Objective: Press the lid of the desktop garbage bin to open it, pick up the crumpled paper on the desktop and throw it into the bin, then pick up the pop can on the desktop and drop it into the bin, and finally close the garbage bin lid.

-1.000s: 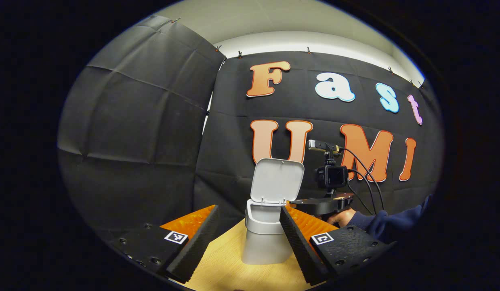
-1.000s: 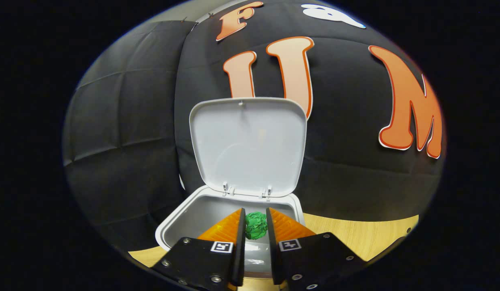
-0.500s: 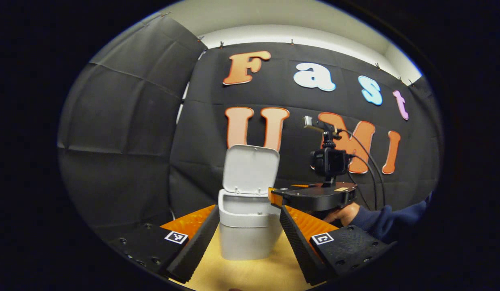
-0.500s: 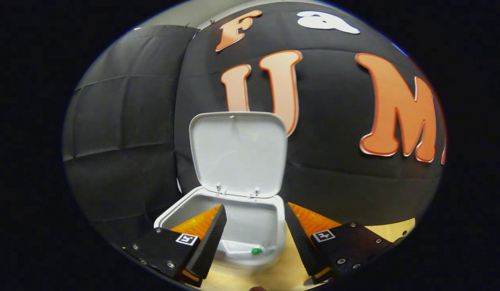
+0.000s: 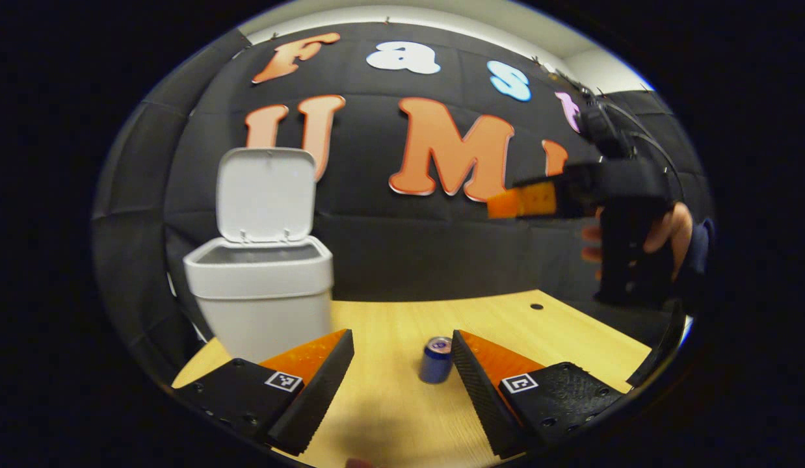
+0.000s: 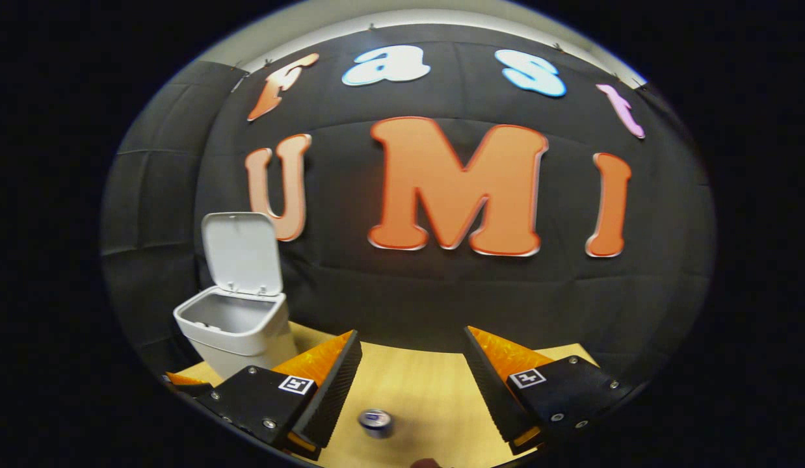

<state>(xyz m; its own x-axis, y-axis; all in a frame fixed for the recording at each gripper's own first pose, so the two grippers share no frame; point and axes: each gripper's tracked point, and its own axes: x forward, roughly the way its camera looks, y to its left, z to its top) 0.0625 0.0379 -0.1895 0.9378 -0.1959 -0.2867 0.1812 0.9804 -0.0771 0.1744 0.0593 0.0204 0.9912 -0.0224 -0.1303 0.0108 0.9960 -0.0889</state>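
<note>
Nearest to me in the left gripper view, my left gripper (image 5: 402, 364) has its ridged, wedge-shaped fingers (image 5: 318, 383) spread wide, holding nothing and touching nothing. Just beyond them a small cylindrical pop can (image 5: 435, 359) with a blue side and metal top stands upright on the pale wood-grain desktop (image 5: 493, 312), close beside the right-hand finger but apart from it. Farther back on the left sits the garbage bin (image 5: 263, 296), a smooth light-grey plastic tub with rounded corners; its lid (image 5: 266, 194) is hinged up, nearly vertical, against the wrinkled black cloth wall (image 5: 376, 240). High on the right the other gripper, gripped by a hand (image 5: 662, 227) in a dark sleeve, hangs blurred, well above the desk.

In the right gripper view, my right gripper (image 6: 412, 383) is also wide open and empty, with the can (image 6: 375, 421) seen from above on the desk below and between its fingers, nearer the left one. The bin (image 6: 237, 328) stands off to the left.

Half a second ago the right gripper hung over the open bin, with a green scrap inside it; now it has pulled away, and both views have swung right, bringing the can into sight. I cannot see the crumpled paper from these angles.
</note>
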